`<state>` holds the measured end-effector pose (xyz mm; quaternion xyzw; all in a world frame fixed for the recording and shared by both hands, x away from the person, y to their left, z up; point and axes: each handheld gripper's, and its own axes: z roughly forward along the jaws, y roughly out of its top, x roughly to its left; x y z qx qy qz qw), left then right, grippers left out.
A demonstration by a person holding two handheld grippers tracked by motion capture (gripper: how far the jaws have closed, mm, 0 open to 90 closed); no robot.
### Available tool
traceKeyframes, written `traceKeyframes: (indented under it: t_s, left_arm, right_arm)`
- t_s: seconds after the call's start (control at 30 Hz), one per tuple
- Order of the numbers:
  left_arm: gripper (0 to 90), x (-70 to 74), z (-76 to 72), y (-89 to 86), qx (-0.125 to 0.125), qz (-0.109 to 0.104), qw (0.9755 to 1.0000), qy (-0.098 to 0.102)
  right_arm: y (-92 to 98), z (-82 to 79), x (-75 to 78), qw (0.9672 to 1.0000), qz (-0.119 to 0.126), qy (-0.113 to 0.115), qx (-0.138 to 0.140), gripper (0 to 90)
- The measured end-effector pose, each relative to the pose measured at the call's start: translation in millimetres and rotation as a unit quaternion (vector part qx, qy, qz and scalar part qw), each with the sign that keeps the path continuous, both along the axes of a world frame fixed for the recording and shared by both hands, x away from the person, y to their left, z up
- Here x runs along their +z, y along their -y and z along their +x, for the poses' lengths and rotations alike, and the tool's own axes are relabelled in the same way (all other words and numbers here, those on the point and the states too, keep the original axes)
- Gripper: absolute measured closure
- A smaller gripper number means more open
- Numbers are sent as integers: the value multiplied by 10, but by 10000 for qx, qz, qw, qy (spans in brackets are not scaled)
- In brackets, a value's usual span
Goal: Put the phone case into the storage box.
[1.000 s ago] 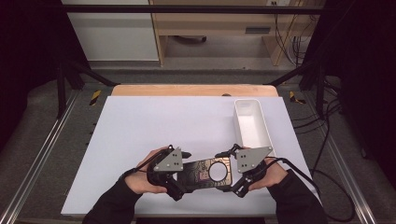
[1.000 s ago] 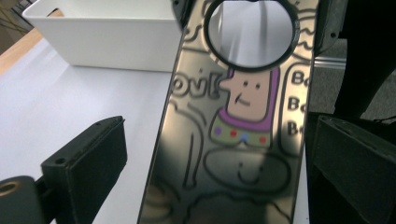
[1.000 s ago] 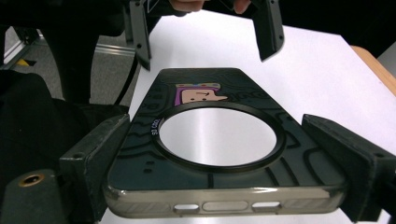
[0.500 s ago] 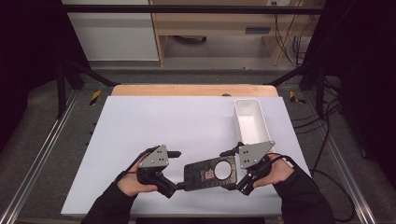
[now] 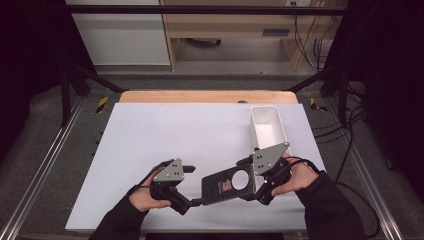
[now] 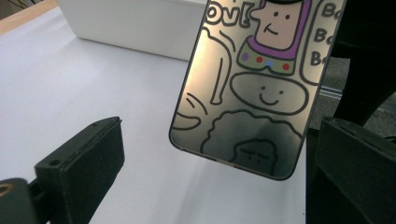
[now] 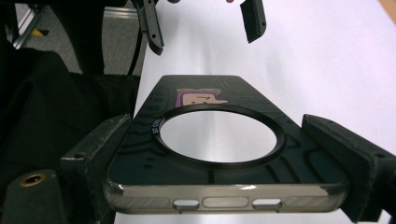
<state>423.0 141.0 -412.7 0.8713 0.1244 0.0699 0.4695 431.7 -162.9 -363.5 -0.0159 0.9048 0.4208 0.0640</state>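
High view first: I count one dark translucent phone case with a round camera cutout [image 5: 231,183], one long white rectangular plastic bin [image 5: 268,128], and my two grippers. The phone case sits near the front edge of the white table sheet [image 5: 170,130], held at its right end by my right gripper [image 5: 256,186]. My left gripper [image 5: 192,200] is just beside the case's left end, close to the front edge too. The bin stands along the sheet's right edge, just behind my right hand. Everything left of the bin and behind the grippers is bare sheet, so loads of room there.

Left gripper view: both of my black jaws are spread wide, and the case [image 6: 254,88] floats between them with clear gaps on each side, nothing gripped. Cartoon doodles on it, one purple figure. The bin [image 6: 135,23] is behind it.

Right gripper view: my jaws are clamped on the two long sides of the case [image 7: 219,154], near the cutout end, and it's lifted off the sheet. The left gripper [image 7: 203,23] shows up top, jaws apart.
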Motion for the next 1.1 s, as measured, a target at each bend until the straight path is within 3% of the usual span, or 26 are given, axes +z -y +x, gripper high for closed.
traceKeyframes:
  t_s: [0.5,1.1]
  left_arm:
    - [0,-116,-14,107,-143,319,9993,-113]
    - [0,-181,-1,236,-428,769,9959,-214]
  right_arm:
    - [-148,62,48,9983,-513,-253,66,119]
    - [-284,83,58,9962,-811,-290,153,120]
